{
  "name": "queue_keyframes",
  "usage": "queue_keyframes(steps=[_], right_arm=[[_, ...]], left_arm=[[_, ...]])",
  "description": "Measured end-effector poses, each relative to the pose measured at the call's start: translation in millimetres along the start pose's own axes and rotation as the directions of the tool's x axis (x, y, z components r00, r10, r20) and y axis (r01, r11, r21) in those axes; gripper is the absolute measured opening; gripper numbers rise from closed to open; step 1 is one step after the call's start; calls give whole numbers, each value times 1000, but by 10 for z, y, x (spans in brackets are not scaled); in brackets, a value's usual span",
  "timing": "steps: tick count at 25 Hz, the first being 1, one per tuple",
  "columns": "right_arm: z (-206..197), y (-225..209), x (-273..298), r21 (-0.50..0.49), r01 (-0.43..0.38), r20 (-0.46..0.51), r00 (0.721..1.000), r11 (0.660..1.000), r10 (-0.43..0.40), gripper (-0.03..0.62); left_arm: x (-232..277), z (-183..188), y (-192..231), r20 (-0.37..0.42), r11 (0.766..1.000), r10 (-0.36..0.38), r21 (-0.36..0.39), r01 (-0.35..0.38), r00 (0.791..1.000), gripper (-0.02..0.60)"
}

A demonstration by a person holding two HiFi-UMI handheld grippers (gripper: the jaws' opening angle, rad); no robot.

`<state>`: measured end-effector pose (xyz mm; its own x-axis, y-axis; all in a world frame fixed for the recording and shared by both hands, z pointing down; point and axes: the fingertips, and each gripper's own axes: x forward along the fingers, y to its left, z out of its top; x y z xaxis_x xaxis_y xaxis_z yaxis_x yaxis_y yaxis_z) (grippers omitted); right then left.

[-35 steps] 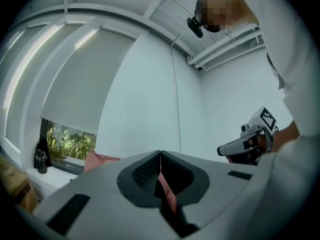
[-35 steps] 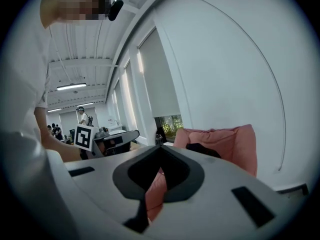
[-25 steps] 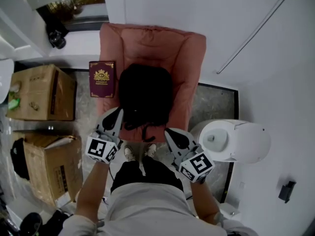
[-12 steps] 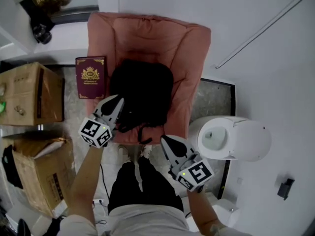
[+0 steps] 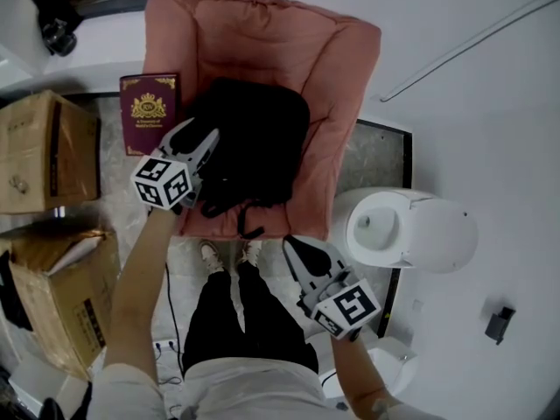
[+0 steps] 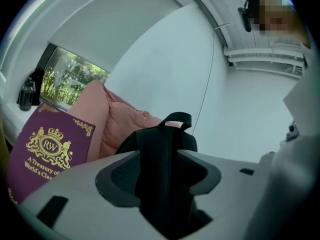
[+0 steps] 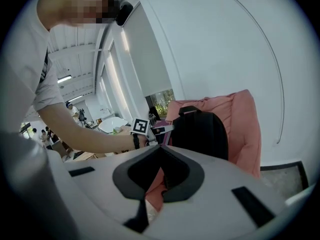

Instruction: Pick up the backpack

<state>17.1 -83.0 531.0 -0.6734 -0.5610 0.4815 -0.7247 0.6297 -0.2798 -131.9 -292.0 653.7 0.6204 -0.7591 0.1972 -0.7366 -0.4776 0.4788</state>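
A black backpack [image 5: 258, 138] stands on the seat of a pink armchair [image 5: 262, 33], its top handle toward the backrest. My left gripper [image 5: 208, 138] is at the backpack's left side, its jaws opening. In the left gripper view the backpack's black fabric [image 6: 167, 134] fills the gap between the left gripper's [image 6: 160, 154] jaws, and the pads do not visibly press it. My right gripper [image 5: 293, 243] hangs shut below the chair's front edge, apart from the backpack. In the right gripper view the backpack [image 7: 202, 131] lies beyond the right gripper [image 7: 159, 148].
A maroon book [image 5: 149, 112] leans against the chair's left arm. Two cardboard boxes [image 5: 44, 151] [image 5: 57, 296] stand at the left. A white round unit [image 5: 411, 232] sits just right of the chair. The person's shoes [image 5: 227, 254] are at the chair's front.
My left gripper has moved forward from the chair's front edge to the backpack's left side. The right gripper has stayed near the chair's front, a little lower.
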Motion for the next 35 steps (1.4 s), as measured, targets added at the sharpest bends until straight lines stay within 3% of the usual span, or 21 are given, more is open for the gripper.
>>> queue_keyframes(steps=[4,7,9,11,13,15,17,19,21,23,24,27,31,33,35], right_arm=[[-20,11,27,17,0,2,1000,1000,0,21],[-23,12,41,22,1,-1,1000,1000,-1,21],[-21,-1,38,26,3,-2,1000,1000,-3,21],[-39,-25,30,33,7,-6,1000,999,-7,21],[-85,-53,32,40,13,-17,1000,999,-12,21],[-130,-78,46,50,17,-27,1000,999,-16,21],[-161,-75,66,61,15,-34,999,998,-13,21],[-184,-60,93,65,9,-40,999,998,-7,21],[-208,-61,120,68,5,-47,999,998,-2,21],[-236,-84,135,75,5,-53,999,997,-1,21],[-250,-101,137,78,6,-56,998,997,-1,21],[-293,-163,132,82,9,-65,998,997,-4,21],[-335,-248,142,61,18,-77,997,998,-13,21],[-341,-274,143,60,18,-77,997,998,-13,21],[-357,-301,122,69,16,-76,997,997,-10,21]], left_arm=[[173,-70,92,-37,1000,-21,-15,20,999,272],[262,-51,138,-9,994,-62,-94,60,998,311],[301,-29,178,13,984,-95,-152,96,995,311],[337,-33,115,19,958,-184,-221,183,983,310],[364,-59,-14,-1,932,-280,-239,272,960,310],[389,-68,-82,-20,922,-328,-224,316,944,310],[406,-36,-132,-7,895,-380,-254,366,925,310],[395,8,-277,3,843,-479,-279,461,878,310],[370,40,-441,-12,794,-573,-255,551,820,310],[378,68,-483,-19,776,-608,-227,589,794,308],[406,84,-459,-10,776,-606,-229,588,795,306],[582,47,-370,0,795,-560,-283,537,829,296],[853,-280,-340,-162,861,-481,-271,430,862,288],[876,-218,-262,-105,854,-474,-299,427,874,284],[808,-54,-123,36,806,-478,-378,455,878,267]])
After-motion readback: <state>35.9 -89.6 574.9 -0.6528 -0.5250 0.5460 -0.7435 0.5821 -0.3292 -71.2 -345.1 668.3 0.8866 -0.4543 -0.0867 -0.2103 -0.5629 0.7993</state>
